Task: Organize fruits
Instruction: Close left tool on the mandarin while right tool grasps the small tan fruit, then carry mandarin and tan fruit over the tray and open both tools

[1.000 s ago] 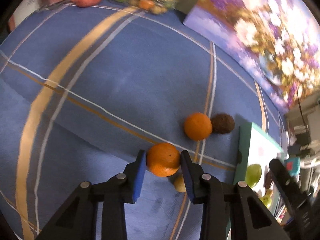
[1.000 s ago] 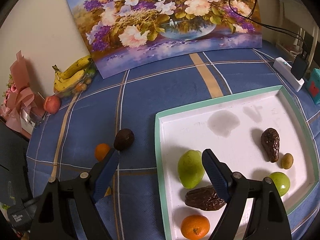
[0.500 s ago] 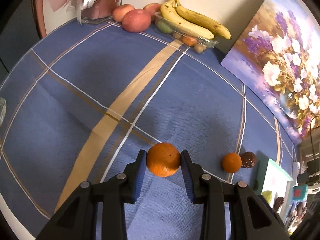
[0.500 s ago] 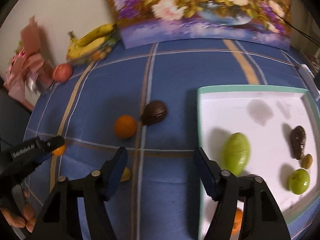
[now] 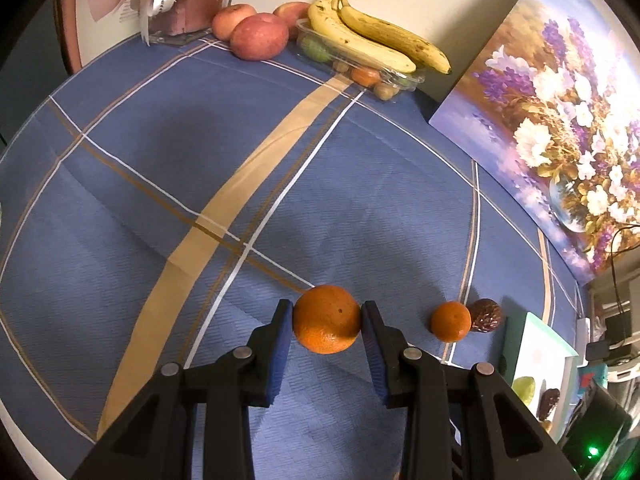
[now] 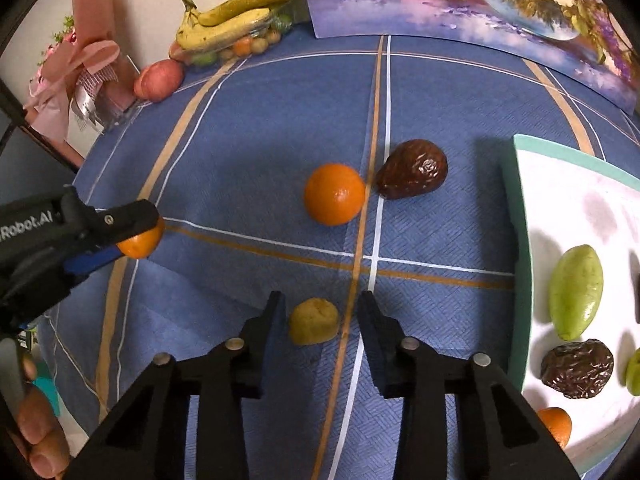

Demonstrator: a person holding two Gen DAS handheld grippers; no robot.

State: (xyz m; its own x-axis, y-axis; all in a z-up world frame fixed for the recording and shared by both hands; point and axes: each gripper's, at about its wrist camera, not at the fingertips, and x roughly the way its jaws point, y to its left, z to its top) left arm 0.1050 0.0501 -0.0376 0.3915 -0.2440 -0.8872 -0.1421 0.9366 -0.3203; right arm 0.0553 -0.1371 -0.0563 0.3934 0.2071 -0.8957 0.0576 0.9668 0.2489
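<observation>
yellow fruit (image 6: 314,321) between closing right claw (image 6: 320,320), seemingly untouched

Your two wrist views are moderately lit with a warm indoor cast; the source appears to sit overhead, though no lamp shows. Soft shadows fall on the tablecloth (image 5: 168,184) beneath the gripper and beside the fruit. You get mild glare washing out the painting (image 5: 568,120) at the right and the white tray (image 6: 576,216). Fisheye bending curves the cloth stripes strongly, and black vignette fills the corners. Focus holds sharp centrally; no motion blur.
</observation>
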